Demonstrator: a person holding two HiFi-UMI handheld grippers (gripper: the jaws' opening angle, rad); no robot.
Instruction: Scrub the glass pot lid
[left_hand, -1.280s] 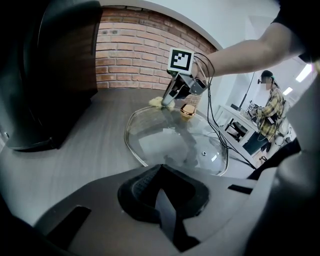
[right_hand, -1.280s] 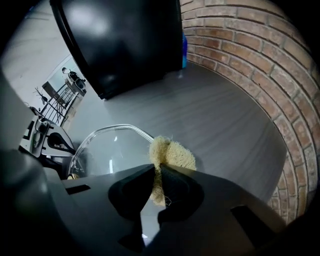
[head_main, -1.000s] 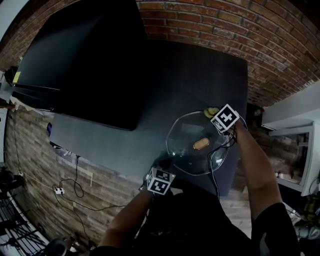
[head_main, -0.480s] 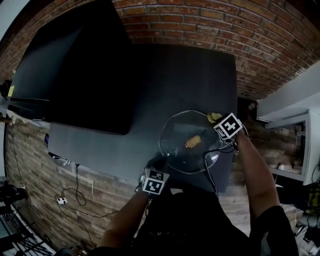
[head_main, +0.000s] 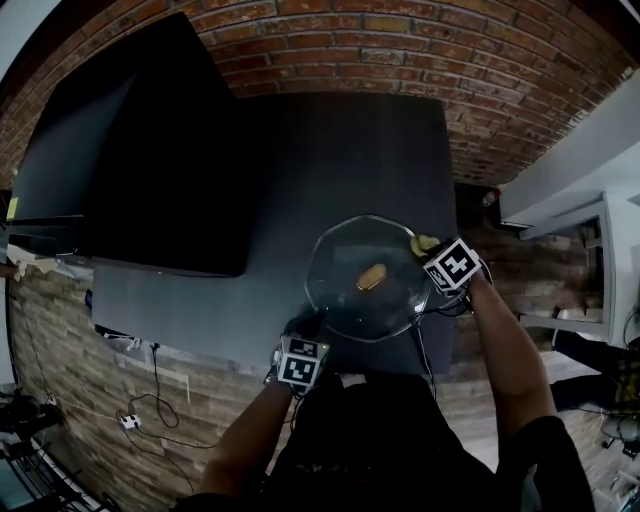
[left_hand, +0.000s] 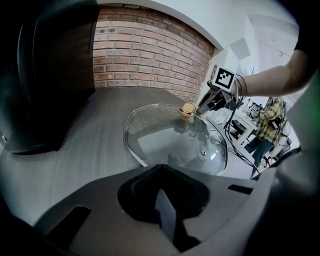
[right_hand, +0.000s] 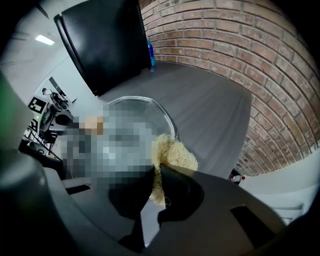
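The glass pot lid (head_main: 365, 278) lies on the dark table (head_main: 340, 150), its wooden knob (head_main: 372, 277) at the middle. My left gripper (head_main: 306, 328) is at the lid's near left rim and looks shut on it; in the left gripper view the lid (left_hand: 175, 137) runs in under the gripper (left_hand: 160, 172). My right gripper (head_main: 438, 252) is at the lid's far right rim, shut on a yellowish fibrous scrub pad (head_main: 424, 243). In the right gripper view the pad (right_hand: 172, 154) sticks out of the gripper (right_hand: 157, 170) and touches the lid's rim (right_hand: 162, 112).
A big black boxy object (head_main: 150, 150) fills the table's left side. A brick wall (head_main: 450, 60) stands behind. A blue bottle (right_hand: 150, 52) is at the far end by the wall. The table's right edge (head_main: 452, 180) is close to the lid. A person (left_hand: 270, 122) stands in the background.
The right gripper has slid the pad along the lid's rim, from the far side round toward the right. The left gripper has kept its place at the near rim.
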